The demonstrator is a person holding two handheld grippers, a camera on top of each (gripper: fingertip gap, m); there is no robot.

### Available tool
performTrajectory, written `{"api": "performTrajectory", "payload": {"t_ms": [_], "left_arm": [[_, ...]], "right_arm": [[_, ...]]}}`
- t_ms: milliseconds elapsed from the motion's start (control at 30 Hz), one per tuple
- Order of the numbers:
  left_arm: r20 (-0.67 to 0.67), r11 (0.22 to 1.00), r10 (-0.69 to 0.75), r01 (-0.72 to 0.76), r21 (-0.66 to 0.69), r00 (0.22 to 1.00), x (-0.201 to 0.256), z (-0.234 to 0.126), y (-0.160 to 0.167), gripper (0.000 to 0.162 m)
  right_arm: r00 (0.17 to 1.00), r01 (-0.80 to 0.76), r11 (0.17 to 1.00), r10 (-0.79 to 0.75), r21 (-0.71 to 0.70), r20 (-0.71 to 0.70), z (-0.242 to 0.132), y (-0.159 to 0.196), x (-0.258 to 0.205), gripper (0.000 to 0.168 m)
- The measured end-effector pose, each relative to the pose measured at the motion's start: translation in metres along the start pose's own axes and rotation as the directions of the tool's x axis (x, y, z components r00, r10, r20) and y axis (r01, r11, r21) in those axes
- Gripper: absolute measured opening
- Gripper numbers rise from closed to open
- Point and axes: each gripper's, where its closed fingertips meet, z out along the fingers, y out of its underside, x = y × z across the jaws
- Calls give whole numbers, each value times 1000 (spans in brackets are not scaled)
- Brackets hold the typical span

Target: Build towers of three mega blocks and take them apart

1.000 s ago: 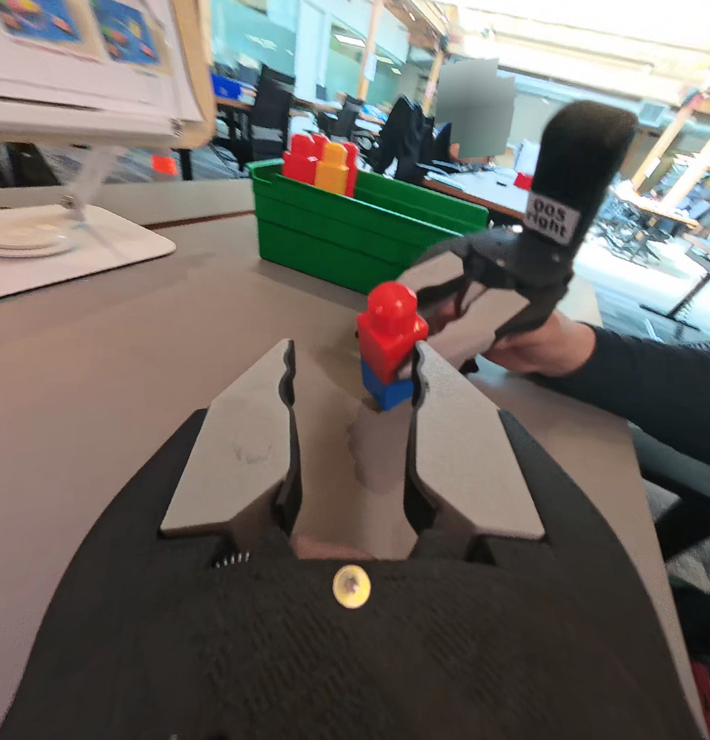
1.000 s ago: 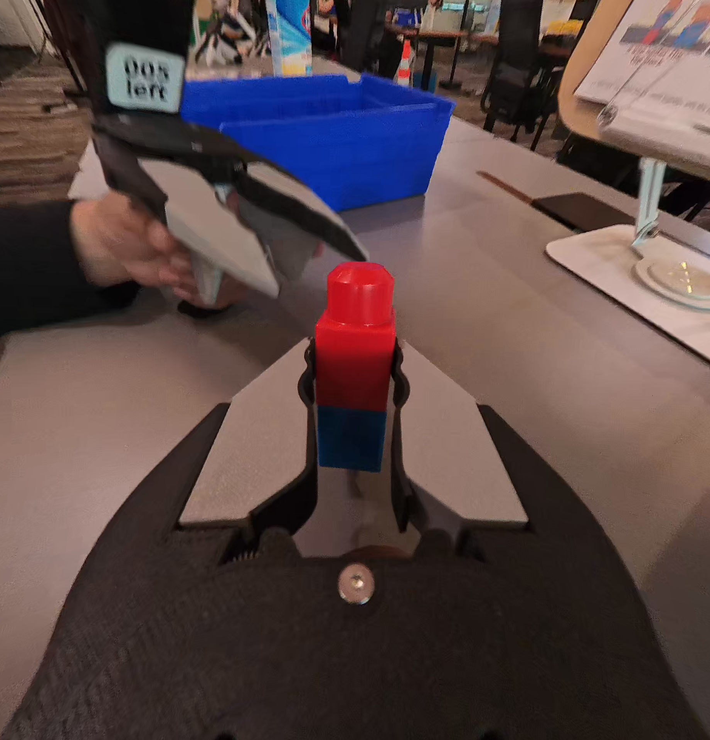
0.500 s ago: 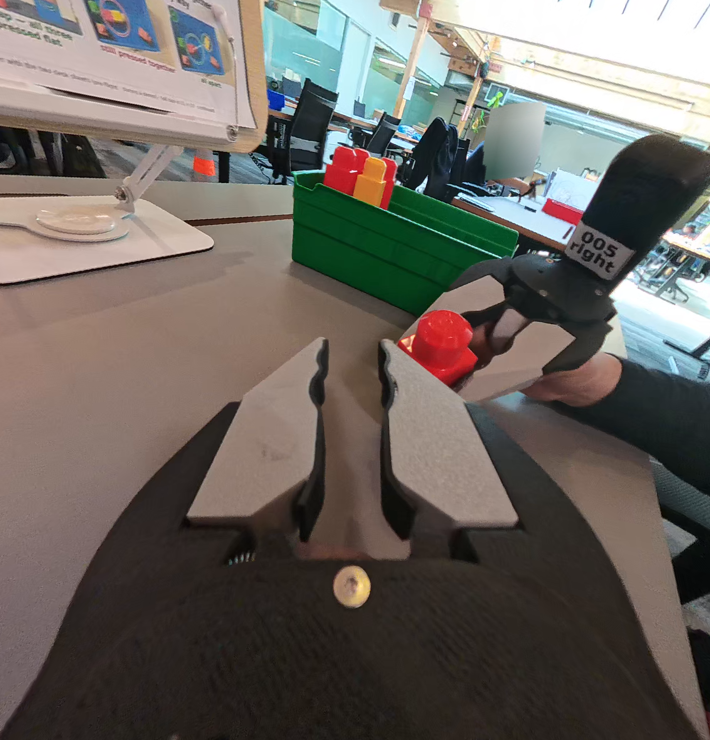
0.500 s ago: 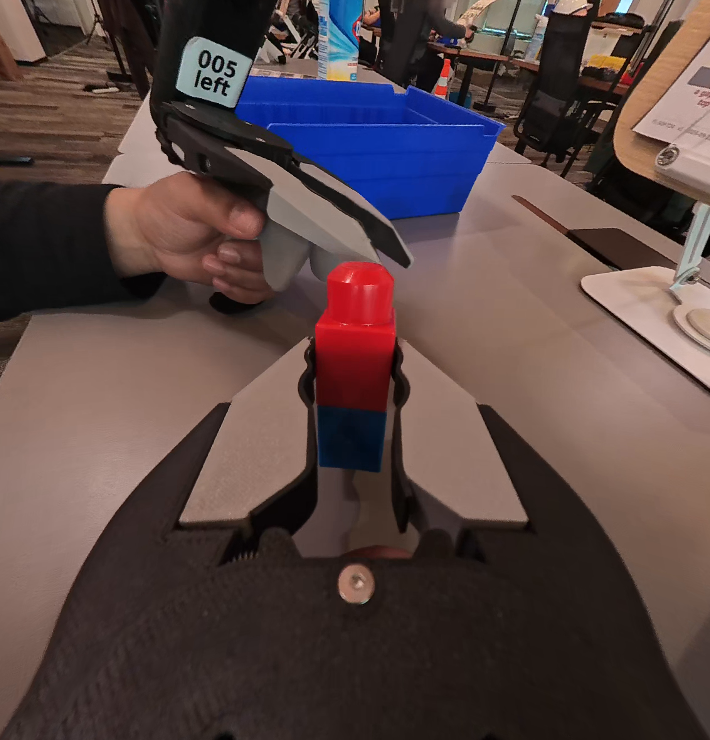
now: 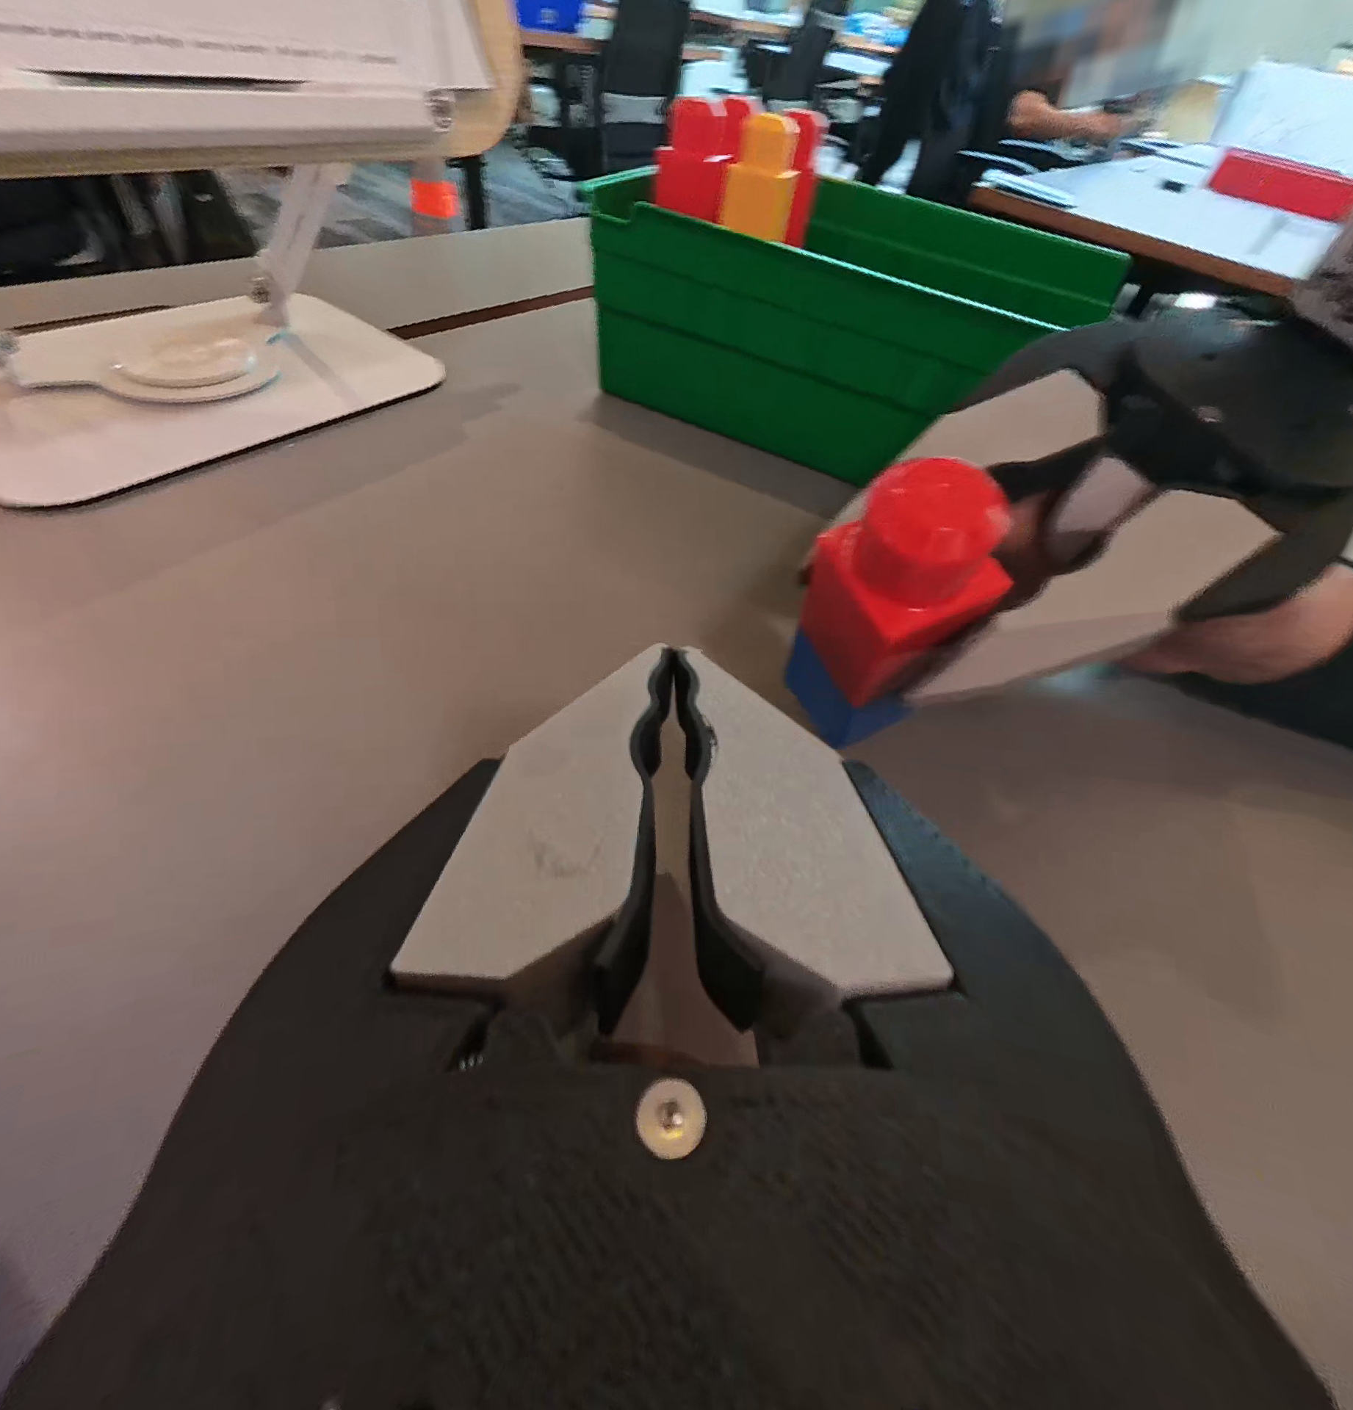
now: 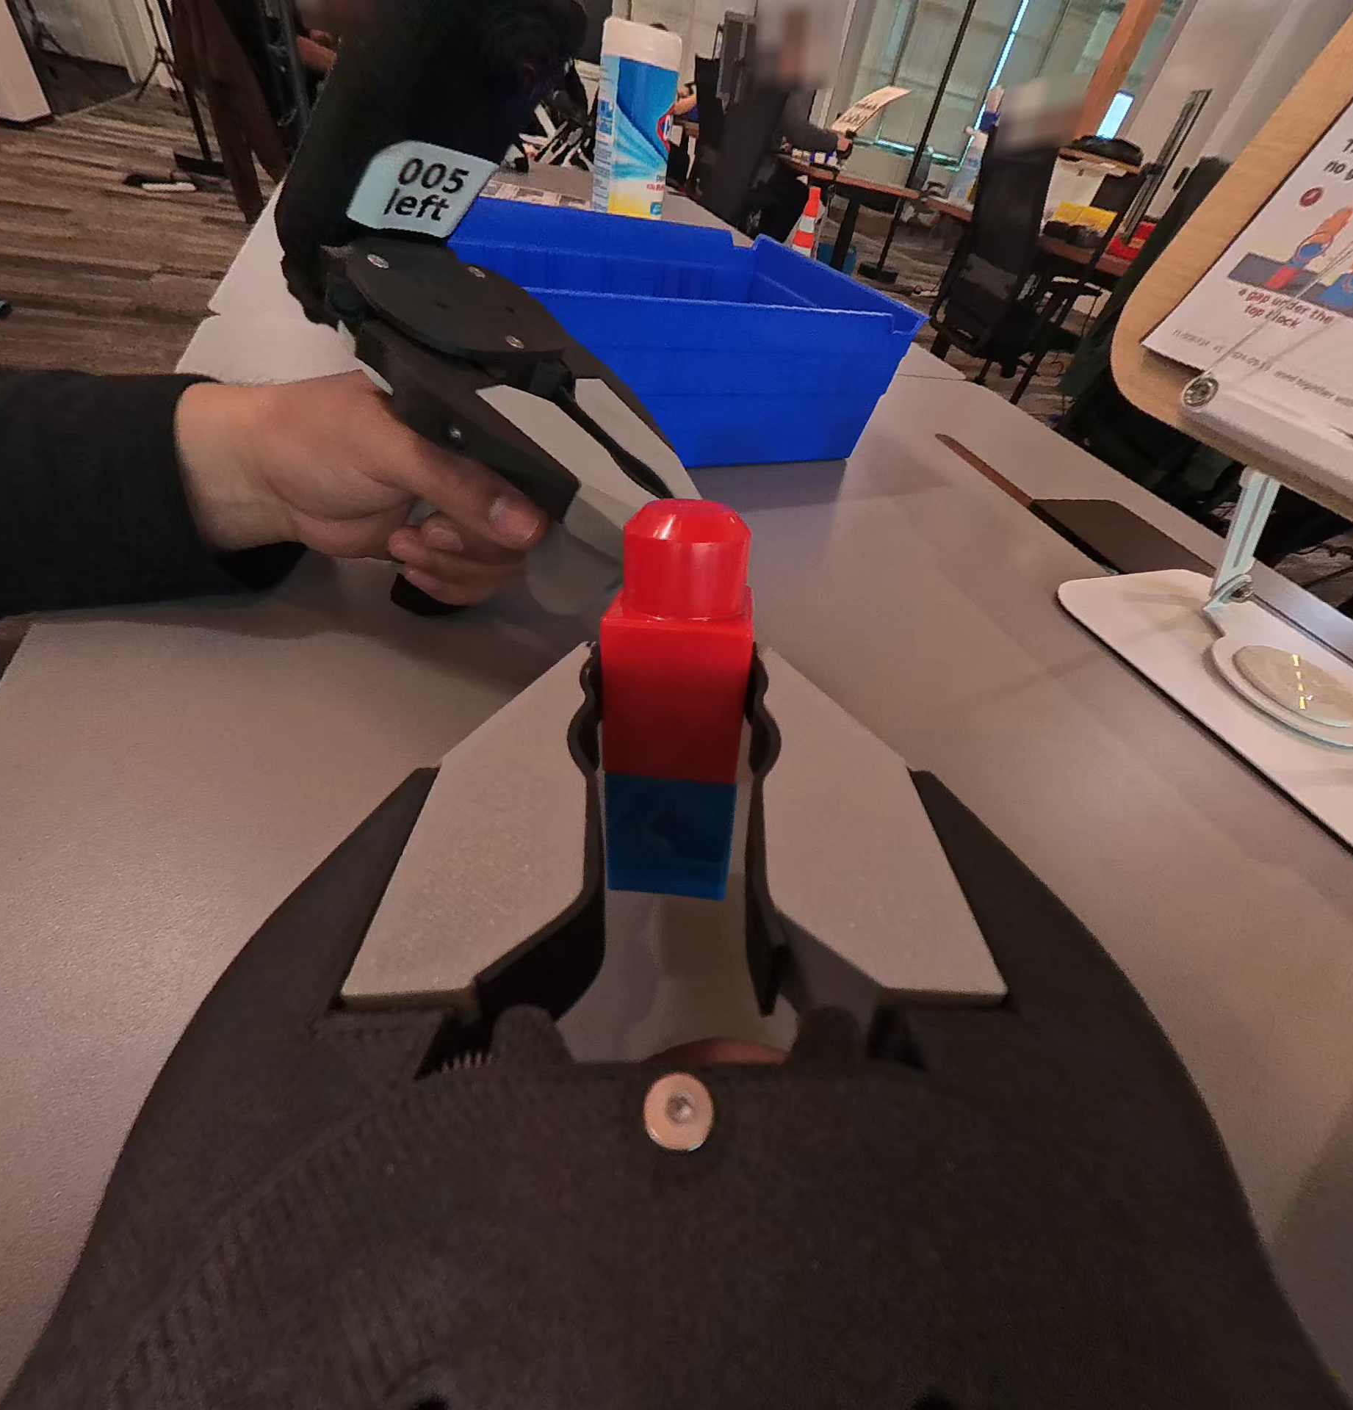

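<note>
My right gripper (image 6: 672, 671) is shut on a red block (image 6: 673, 687) that sits pressed on a blue block (image 6: 667, 839); the two-block stack hangs just above the grey table. In the left wrist view the same stack shows at the right, red block (image 5: 906, 587) over blue block (image 5: 841, 702), tilted, held by the right gripper (image 5: 956, 610). My left gripper (image 5: 675, 656) is shut and empty, just left of the stack. It shows behind the stack in the right wrist view (image 6: 620, 534).
A green bin (image 5: 811, 343) with red and orange blocks (image 5: 742, 183) stands at the far side. A blue bin (image 6: 696, 358) stands behind the left gripper. A white stand base (image 5: 193, 397) with an instruction board is at the table's edge; it also shows in the right wrist view (image 6: 1230, 671). My hands' fingertips stand some 4 cm from each other.
My left gripper has closed from wide open to shut, empty, and drawn back left of the stack. The right gripper keeps hold of the red-on-blue stack.
</note>
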Motion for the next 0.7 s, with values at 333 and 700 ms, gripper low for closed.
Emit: {"api": "performTrajectory", "payload": {"t_ms": [333,700], "left_arm": [[-186,998,40,-29,57,982,38,0,-7,0],[-57,988,-124,128,88,991,0,-2,-12,16]], "right_arm": [[994,99,979,-104,-178,-15,10,29,-4,33],[987,-159,957,159,-244,-19,7,42,9,43]]}}
